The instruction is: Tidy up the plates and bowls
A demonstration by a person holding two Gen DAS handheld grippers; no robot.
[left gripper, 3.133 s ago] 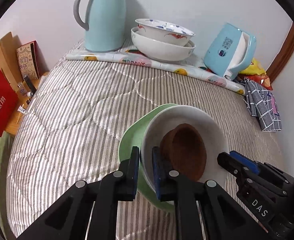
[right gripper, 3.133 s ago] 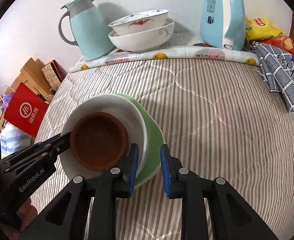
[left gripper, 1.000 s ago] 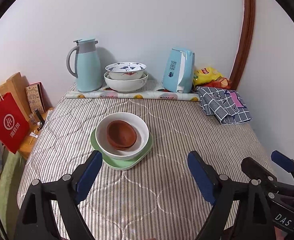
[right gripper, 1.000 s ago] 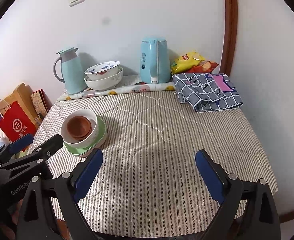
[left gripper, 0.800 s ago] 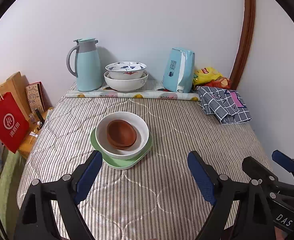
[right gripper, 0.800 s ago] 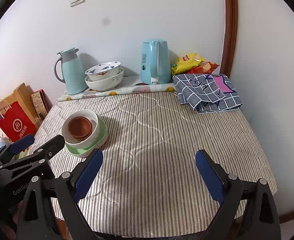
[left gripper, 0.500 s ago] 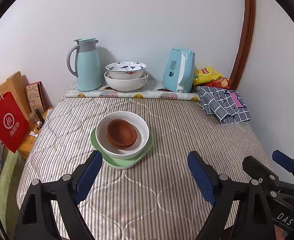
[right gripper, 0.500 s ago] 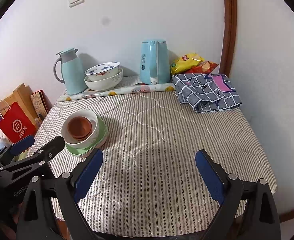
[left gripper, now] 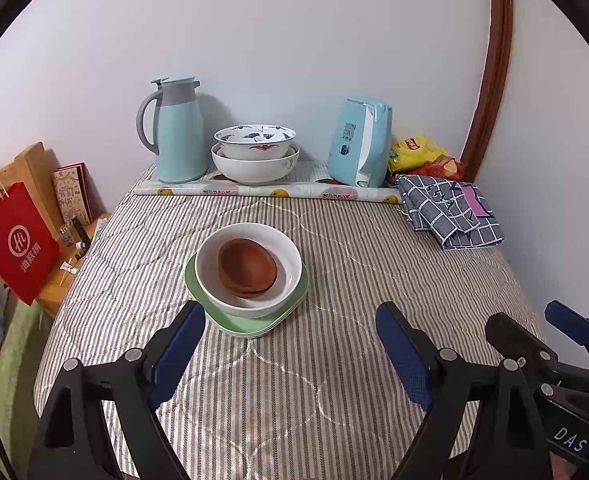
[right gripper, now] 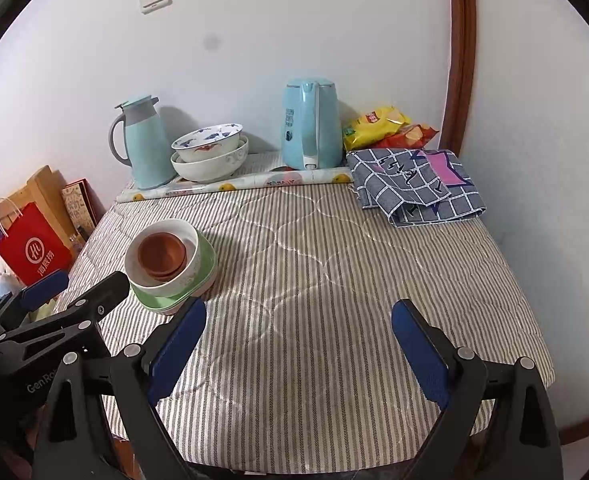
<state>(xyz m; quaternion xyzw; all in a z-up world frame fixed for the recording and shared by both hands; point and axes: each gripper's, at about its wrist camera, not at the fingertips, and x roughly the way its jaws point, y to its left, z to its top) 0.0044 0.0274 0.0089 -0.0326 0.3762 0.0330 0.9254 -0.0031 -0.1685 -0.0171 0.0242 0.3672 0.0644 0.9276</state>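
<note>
Brown wooden bowls [left gripper: 247, 267] are seen nested in a white ceramic bowl [left gripper: 250, 304] on green plates [left gripper: 254, 322], centre frame. Left gripper [left gripper: 290, 346] and right gripper [right gripper: 298, 344] are spread wide, empty. Stacking appears finished; nothing further seems required.

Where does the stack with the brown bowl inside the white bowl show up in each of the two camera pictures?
Left wrist view: brown bowl sits near the middle, just beyond the left gripper.
Right wrist view: brown bowl sits at left of centre, with the left gripper just in front of it.
Shared landmark: the pale blue thermos jug by the back wall.
</note>
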